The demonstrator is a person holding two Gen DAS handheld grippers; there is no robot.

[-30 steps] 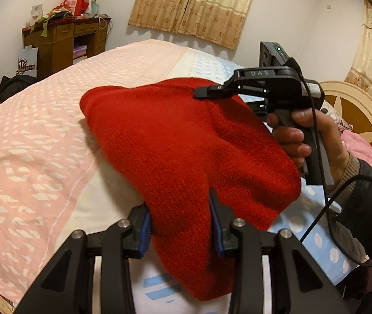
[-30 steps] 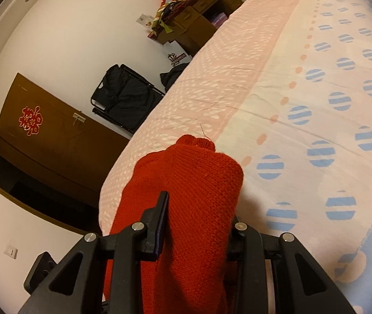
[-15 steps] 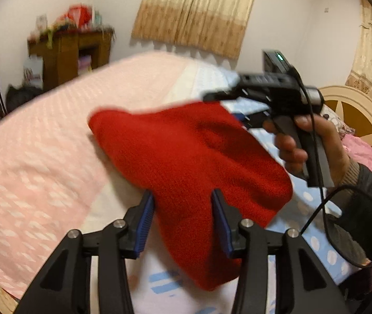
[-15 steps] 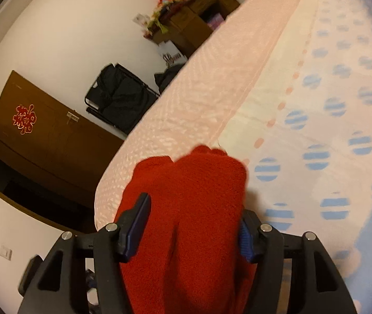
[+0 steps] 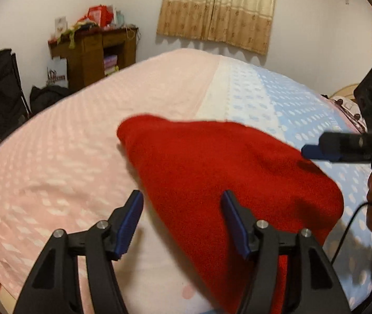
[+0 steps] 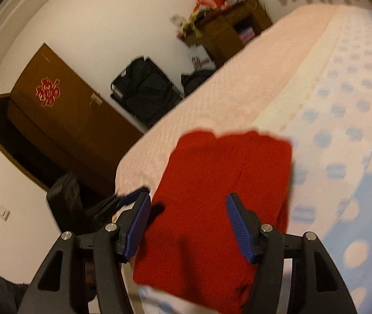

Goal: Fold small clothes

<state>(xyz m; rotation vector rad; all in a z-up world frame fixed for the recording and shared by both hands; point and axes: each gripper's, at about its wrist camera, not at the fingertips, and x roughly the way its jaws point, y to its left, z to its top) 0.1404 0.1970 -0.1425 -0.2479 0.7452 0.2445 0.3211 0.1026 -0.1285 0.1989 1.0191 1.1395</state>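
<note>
A red knitted sweater lies folded on the bed, across the pink part and the blue dotted part. The left tongs have just been opening. Their blue pads stand apart and do not press the sweater between them. The right tongs have also just opened and hold nothing; the sweater lies below them.

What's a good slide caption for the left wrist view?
Left gripper open over a folded red sweater on the bed, right gripper alongside.
</note>
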